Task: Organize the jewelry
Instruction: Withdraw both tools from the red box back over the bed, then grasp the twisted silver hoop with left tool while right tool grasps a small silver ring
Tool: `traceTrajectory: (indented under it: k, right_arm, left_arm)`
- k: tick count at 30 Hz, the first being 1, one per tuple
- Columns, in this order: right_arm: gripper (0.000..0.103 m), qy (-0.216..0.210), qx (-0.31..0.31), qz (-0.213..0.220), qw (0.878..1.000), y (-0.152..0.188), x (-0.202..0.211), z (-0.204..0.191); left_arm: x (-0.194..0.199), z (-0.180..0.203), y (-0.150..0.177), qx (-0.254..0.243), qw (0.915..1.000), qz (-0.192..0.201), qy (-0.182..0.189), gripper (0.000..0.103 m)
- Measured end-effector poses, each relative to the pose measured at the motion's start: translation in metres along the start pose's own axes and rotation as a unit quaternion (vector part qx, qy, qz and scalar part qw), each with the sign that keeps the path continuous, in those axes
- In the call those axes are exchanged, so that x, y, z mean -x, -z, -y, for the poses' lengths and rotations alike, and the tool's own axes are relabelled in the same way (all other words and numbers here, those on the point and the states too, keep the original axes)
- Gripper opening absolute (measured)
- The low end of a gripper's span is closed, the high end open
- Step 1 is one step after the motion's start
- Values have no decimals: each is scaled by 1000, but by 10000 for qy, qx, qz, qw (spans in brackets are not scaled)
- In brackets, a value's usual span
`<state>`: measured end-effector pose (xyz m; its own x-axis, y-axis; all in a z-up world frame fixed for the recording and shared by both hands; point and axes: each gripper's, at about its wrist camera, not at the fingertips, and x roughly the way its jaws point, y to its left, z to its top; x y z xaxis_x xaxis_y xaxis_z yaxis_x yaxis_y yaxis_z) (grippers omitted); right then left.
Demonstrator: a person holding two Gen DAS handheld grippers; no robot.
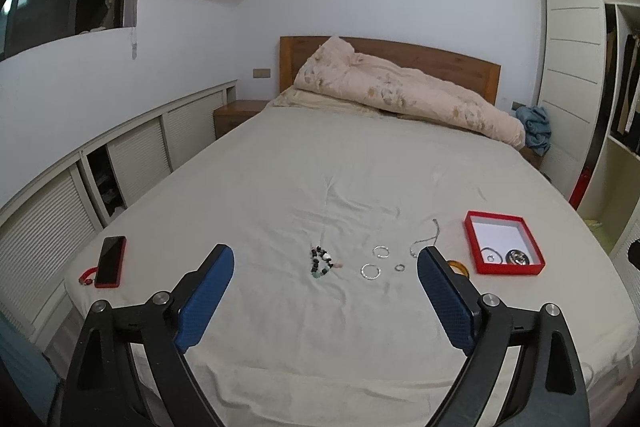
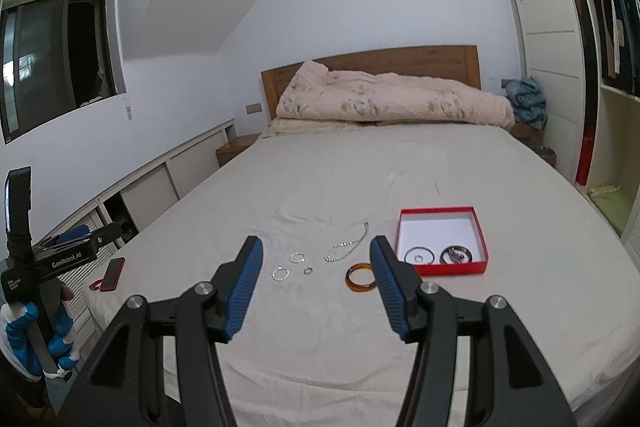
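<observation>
Jewelry lies on the bed sheet near the foot of the bed. In the left wrist view: a beaded bracelet (image 1: 321, 261), two silver rings (image 1: 370, 271) (image 1: 381, 251), a small ring (image 1: 399, 267), a silver chain (image 1: 426, 239) and an amber bangle (image 1: 459, 266) partly behind my finger. A red box (image 1: 503, 241) at the right holds a ring and a dark round piece. My left gripper (image 1: 325, 259) is open and empty above the sheet. In the right wrist view, my right gripper (image 2: 316, 251) is open and empty, short of the chain (image 2: 346, 247), bangle (image 2: 360, 278) and box (image 2: 442, 239).
A red-cased phone (image 1: 111, 261) and a red band (image 1: 87, 275) lie at the bed's left corner. A rolled quilt (image 1: 404, 93) lies at the headboard. Low cabinets (image 1: 132, 155) run along the left wall, and a wardrobe (image 1: 576, 67) stands at the right.
</observation>
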<state>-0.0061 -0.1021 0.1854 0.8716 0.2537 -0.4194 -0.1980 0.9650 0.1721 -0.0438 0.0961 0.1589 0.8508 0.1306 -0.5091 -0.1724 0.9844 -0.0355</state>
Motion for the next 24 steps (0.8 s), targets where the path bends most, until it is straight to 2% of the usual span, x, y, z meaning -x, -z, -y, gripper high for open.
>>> traceTrajectory:
  k: [10, 18, 24]
  right_arm:
    - [54, 36, -205, -219, 9995, 19, -29, 17]
    - [54, 167, -255, -625, 9976, 44, -82, 25]
    - [53, 159, -59, -1133, 9934, 69, -135, 21]
  left_arm:
    - [-33, -2, 16, -52, 9996, -282, -79, 92]
    - [-92, 8, 45, -236, 9974, -681, 0, 92]
    - [-148, 18, 71, -299, 9931, -1111, 241, 85]
